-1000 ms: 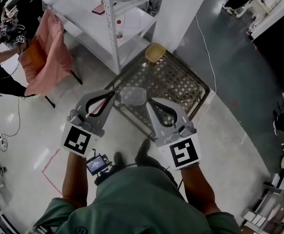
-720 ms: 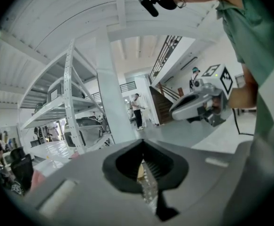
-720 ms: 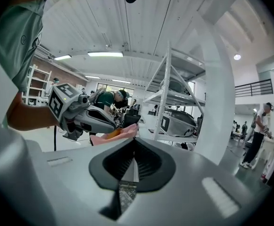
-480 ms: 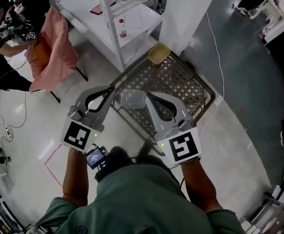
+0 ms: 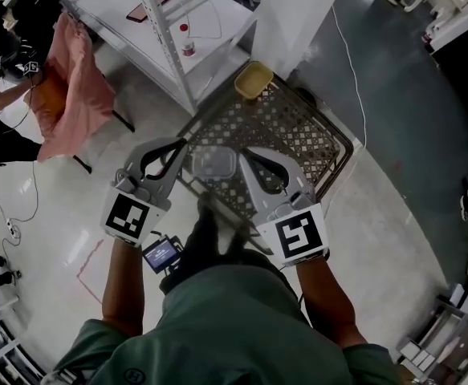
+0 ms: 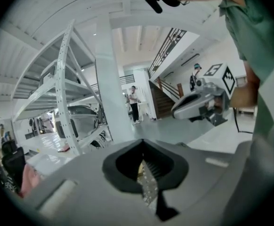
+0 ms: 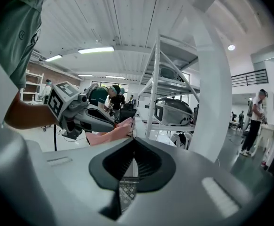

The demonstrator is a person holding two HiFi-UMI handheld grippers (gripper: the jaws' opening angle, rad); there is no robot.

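Clear container (image 5: pixel 213 163) pinched from both sides: left gripper (image 5: pixel 187 156) clamped on its left rim, right gripper (image 5: pixel 241 157) clamped on its right rim. Jaws of each closed down to a thin slit on the plastic. Hangs roughly level between the two tips, over the near-left edge of the mesh cart (image 5: pixel 335 144), seemingly above it rather than resting on it. Thin rim looks liable to flex or slip, so: equal squeeze both sides, tips at one height, spacing fixed, no twist. Yellow bowl (image 5: pixel 254 79) at cart's far corner, well apart. White rack (image 5: pixel 163 45) beyond the cart; pink cloth (image 5: pixel 73 87) off left.
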